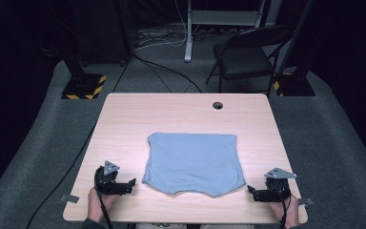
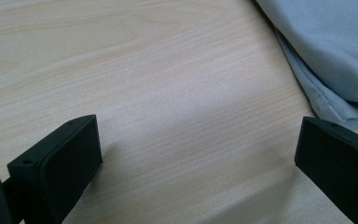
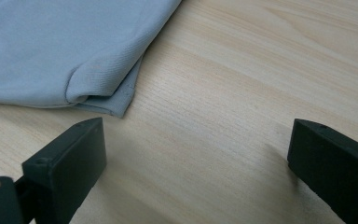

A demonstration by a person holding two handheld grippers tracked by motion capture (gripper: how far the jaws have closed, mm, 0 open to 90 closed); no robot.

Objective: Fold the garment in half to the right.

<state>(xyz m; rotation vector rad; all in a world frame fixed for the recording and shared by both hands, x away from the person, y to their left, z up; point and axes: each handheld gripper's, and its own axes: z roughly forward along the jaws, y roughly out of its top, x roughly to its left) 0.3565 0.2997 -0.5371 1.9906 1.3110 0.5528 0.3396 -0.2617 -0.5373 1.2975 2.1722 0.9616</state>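
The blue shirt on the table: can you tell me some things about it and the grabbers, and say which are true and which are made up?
1. The blue shirt lies folded flat on the table. True.
2. The left gripper is squeezing the shirt's corner. False: its fingers stand wide apart over bare wood, beside the shirt.
3. The right gripper is open. True.
4. A red cup stands beside the shirt. False: nothing else lies on the tabletop apart from the grippers.
5. A folding chair stands beyond the table. True.
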